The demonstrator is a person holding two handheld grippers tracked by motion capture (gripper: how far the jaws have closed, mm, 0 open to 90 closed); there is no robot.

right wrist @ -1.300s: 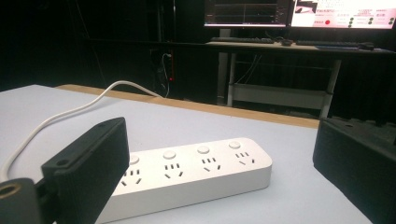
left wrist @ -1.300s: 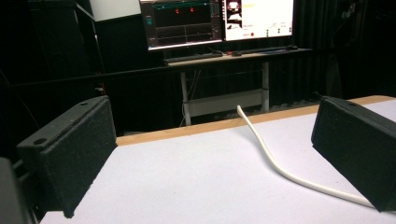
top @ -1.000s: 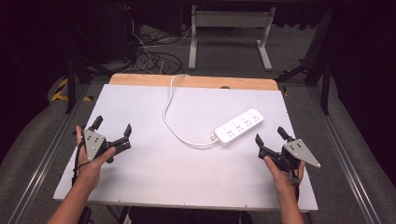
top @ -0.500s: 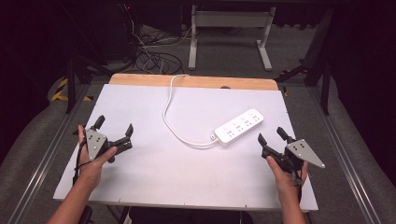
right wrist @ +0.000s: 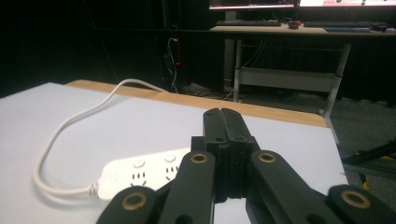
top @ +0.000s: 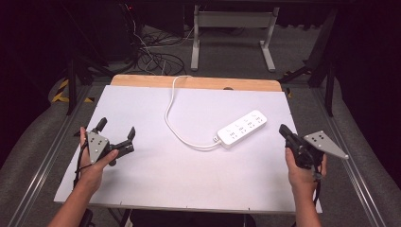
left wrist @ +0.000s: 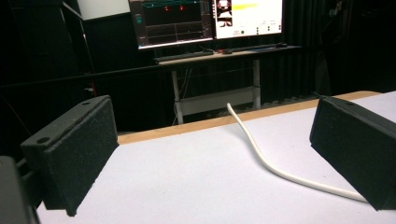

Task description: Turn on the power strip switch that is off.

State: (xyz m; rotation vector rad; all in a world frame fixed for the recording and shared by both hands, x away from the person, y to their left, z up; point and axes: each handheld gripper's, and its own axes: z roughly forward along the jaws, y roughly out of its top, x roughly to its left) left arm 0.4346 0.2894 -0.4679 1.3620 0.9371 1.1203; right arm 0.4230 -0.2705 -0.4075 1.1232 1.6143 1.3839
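High view: a white power strip (top: 242, 128) lies right of centre on the white table (top: 156, 184), its cord (top: 173, 118) looping to the upper edge. Nothing is gripped yet, so the work looks barely begun. The left gripper (top: 116, 134), at lower left, has its jaws spread wide; the right gripper (top: 283, 130), near the strip, is pressed closed on nothing. The right gripper view shows the strip's sockets close up; the left gripper view shows monitors (left wrist: 205, 21) beyond the table.
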